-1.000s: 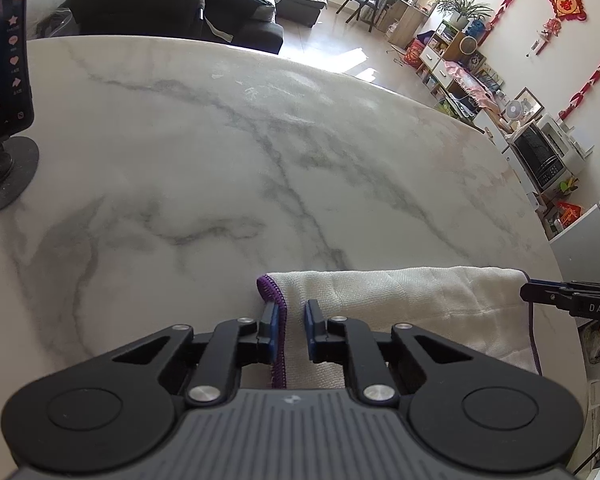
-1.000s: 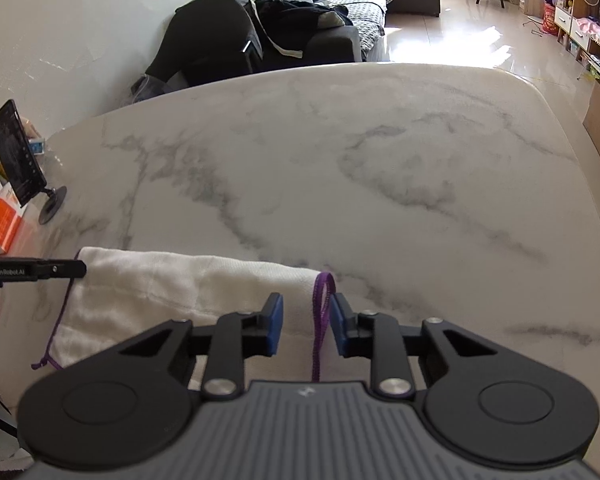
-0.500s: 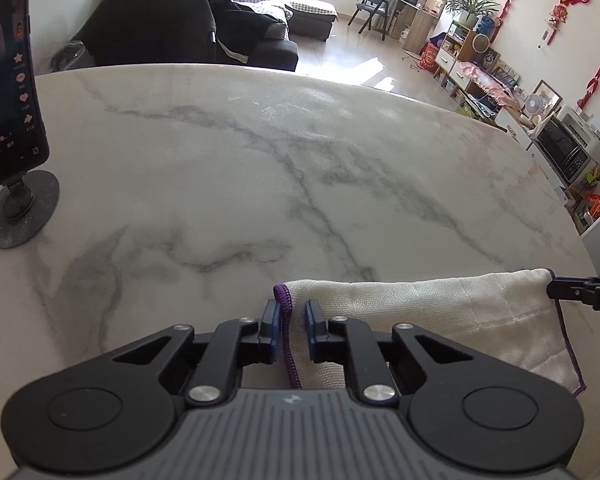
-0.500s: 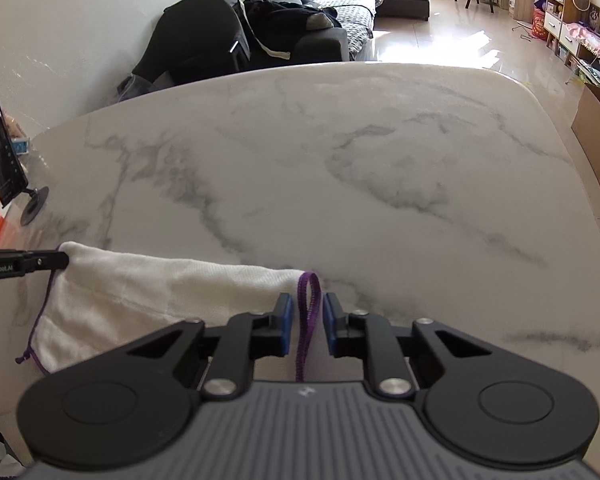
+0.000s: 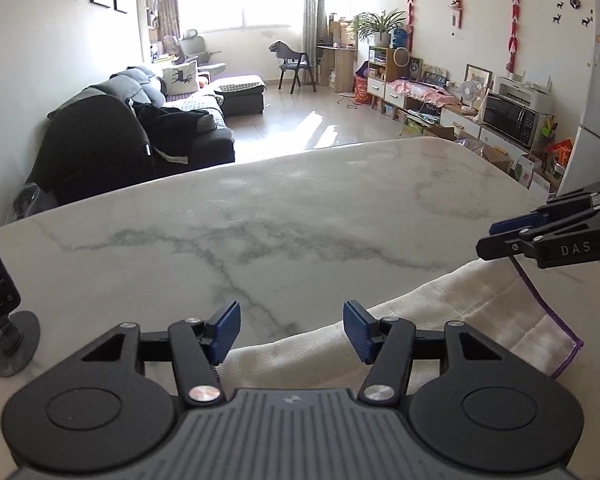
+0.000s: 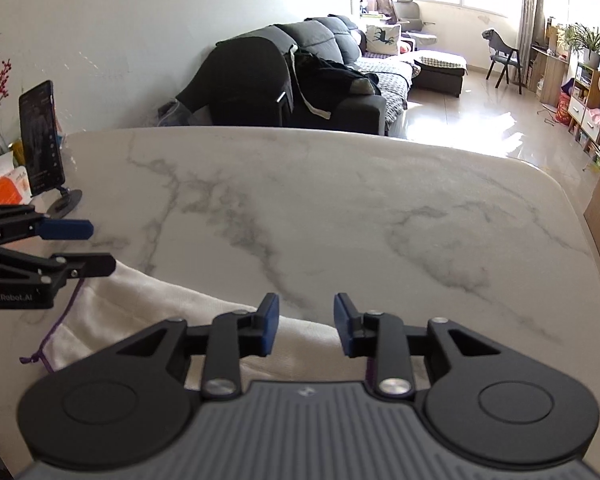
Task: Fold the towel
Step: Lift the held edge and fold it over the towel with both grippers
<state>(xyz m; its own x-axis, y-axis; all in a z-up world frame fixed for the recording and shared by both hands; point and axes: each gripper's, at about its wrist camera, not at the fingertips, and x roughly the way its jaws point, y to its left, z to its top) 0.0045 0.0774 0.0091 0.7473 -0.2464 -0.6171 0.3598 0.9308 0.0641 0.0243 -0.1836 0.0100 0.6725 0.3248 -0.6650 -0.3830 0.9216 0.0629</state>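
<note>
A white towel (image 5: pixel 440 320) with a purple hem lies folded into a long strip along the near edge of the marble table (image 5: pixel 280 216); it also shows in the right wrist view (image 6: pixel 140 304). My left gripper (image 5: pixel 291 330) is open and empty, raised just above the towel's left end. My right gripper (image 6: pixel 306 322) is open and empty above the towel's right end. Each gripper shows in the other's view, the right one (image 5: pixel 500 236) and the left one (image 6: pixel 80 248), both with jaws apart.
A phone on a round black stand (image 6: pixel 40 140) is at the table's left side, with orange packets (image 6: pixel 4 192) behind it. A dark sofa (image 5: pixel 140 132) and living room furniture lie beyond the table's far edge.
Both grippers were shut on the towel's folded ends. They have let go, opened wide and tilted up. The towel now rests on the table.
</note>
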